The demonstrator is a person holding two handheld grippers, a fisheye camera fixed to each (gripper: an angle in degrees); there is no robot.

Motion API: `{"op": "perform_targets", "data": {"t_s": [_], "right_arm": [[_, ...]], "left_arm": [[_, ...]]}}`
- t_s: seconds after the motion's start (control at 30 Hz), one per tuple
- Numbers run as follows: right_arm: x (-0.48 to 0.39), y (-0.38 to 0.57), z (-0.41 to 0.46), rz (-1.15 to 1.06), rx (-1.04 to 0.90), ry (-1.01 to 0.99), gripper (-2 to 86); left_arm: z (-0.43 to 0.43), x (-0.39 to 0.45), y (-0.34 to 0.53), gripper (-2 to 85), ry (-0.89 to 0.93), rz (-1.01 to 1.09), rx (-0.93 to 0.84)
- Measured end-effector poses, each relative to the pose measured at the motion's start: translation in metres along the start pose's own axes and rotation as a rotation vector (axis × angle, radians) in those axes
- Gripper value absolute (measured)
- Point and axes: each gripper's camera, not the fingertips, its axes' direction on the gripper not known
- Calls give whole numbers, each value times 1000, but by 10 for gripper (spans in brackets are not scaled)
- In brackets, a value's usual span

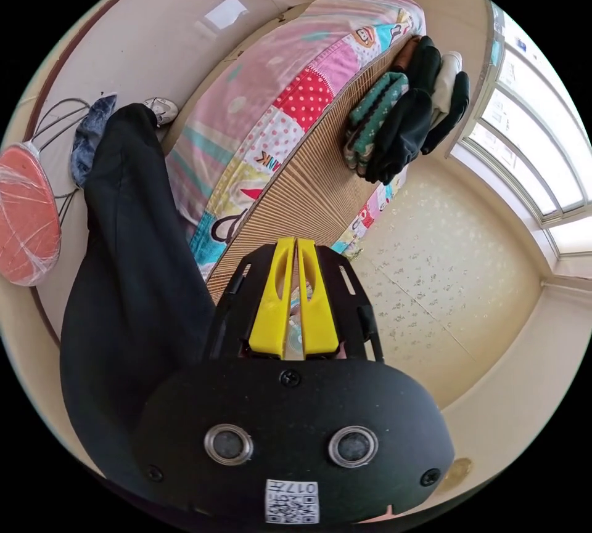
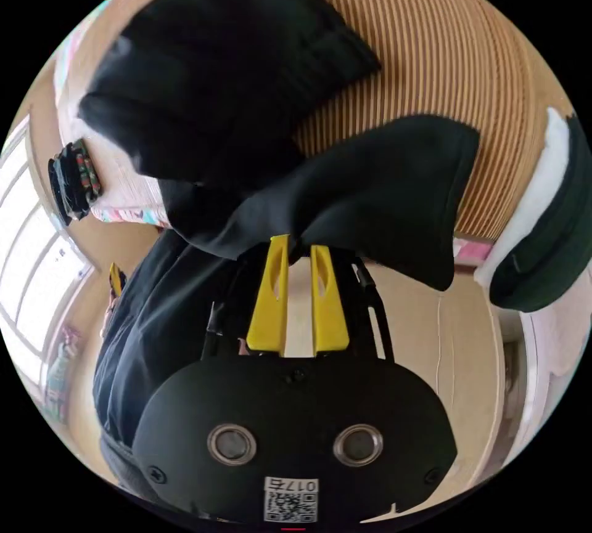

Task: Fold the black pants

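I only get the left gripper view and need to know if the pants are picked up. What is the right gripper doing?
Observer: The right gripper has its jaws slightly apart, with the tips at the edge of the pants. I cannot tell if they pinch the cloth.
Operator: Where is the rest of the pants?
Observer: Bunched up in front of the striped mat, part of it blurred.
Operator: Anything else close by?
Observer: A white and dark green garment sits at the mat's edge, apart from the pants.
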Motion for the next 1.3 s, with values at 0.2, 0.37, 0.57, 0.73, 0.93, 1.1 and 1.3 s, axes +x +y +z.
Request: {"op": "perform_targets", "data": {"t_s": [0.2, 0.37, 0.57, 0.73, 0.93, 1.1, 1.3], "right_arm": [[11, 4, -1, 44, 428, -285, 167], [48, 17, 9, 83, 678, -645, 166], [37, -3, 13, 26, 664, -495, 200], [47, -60, 84, 146, 332, -579, 210], [45, -32, 123, 161, 475, -971, 62], [-26, 33, 40, -355, 780, -926, 37], [-182, 89, -18, -854, 739, -435, 28]], "left_arm": [[3, 12, 25, -10, 13, 116, -86], [29, 62, 59, -9, -301, 438, -287], [55, 99, 115, -9, -539, 771, -453], [71, 97, 149, -9, -642, 888, -574], [95, 96, 195, 4, -762, 1066, -760], [121, 104, 255, 49, -772, 1246, -952], [154, 112, 367, 154, -524, 1346, -1254]]}}
